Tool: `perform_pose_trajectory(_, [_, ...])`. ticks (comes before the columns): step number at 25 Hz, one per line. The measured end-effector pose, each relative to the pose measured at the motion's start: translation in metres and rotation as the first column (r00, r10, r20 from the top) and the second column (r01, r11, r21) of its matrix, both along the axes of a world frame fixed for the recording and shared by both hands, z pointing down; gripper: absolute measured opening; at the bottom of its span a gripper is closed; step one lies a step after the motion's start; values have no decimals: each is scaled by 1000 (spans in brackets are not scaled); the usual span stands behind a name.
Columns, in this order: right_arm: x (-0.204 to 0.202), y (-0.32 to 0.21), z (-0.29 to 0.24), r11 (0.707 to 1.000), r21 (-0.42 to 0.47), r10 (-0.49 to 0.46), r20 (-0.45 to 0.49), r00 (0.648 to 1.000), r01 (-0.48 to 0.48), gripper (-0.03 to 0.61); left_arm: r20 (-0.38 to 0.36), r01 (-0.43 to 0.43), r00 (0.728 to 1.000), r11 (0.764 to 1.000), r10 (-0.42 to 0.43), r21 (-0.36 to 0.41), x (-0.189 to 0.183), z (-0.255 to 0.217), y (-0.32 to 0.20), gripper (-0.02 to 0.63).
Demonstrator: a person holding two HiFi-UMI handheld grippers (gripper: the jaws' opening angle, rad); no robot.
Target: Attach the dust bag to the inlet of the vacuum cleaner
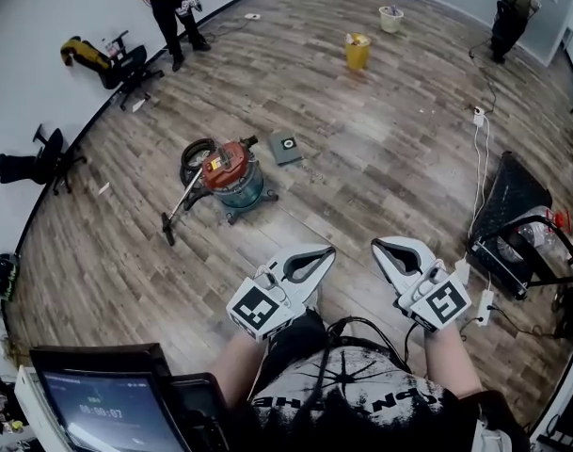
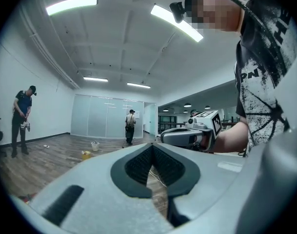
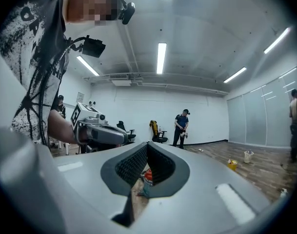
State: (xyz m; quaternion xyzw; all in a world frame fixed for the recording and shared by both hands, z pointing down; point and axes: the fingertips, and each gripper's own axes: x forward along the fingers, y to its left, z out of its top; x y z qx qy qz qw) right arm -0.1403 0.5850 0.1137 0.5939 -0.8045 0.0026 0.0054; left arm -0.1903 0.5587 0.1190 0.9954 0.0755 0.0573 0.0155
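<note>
Looks like pre-approach: left gripper [image 1: 310, 264] and right gripper [image 1: 399, 257] are carrying nothing, jaws pressed together. Vacuum cleaner [image 1: 231, 169] is sitting well ahead on the floor [image 1: 380, 158]. Next move is calling for closing in and locating the dust bag.

Bright ceiling strip lights [image 2: 72, 4], fisheye edges

Yellow plastic bucket [image 1: 358, 51] far centre, white bucket [image 1: 390, 18] beyond it. Black office chair [image 1: 128, 64] by far left wall, second black chair [image 1: 51, 153] nearer. Standing person [image 1: 168, 8] far left. Dark monitor [image 1: 103, 408] near left.
</note>
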Motion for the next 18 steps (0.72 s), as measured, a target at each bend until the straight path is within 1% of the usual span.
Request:
perform_pose_trajectory(4, [12,-52,-5,999,26,22,-24,999,-21,5,-33,-35,999,999,35,11,14,-3,-52,-3])
perform_pose_trajectory(6, [14,-82,-7,999,28,21,-33,999,-20,5,-38,-53,998,998,53,15,17,-2,-79,-3])
perform_pose_trajectory(9, [15,-129,-11,999,37,13,-46,999,-11,5,-52,-82,995,994,86,68,25,-1,-120,-3])
perform_pose_trajectory(11, [20,-155,-12,999,36,26,-40,999,-25,5,-36,-101,994,990,105,99,33,3,-142,-3])
perform_pose_trajectory(13, [26,-175,-11,999,23,37,-35,999,-36,5,-35,-112,993,989,116,98,41,3,-161,-3])
perform_pose_trajectory(15, [30,-190,-9,999,12,48,-42,998,-47,5,-44,-115,992,990,119,76,45,1,-178,-3])
perform_pose_trajectory(18, [35,-211,-6,998,-6,67,-41,997,-67,5,-73,-119,989,989,126,91,47,-2,-206,-3])
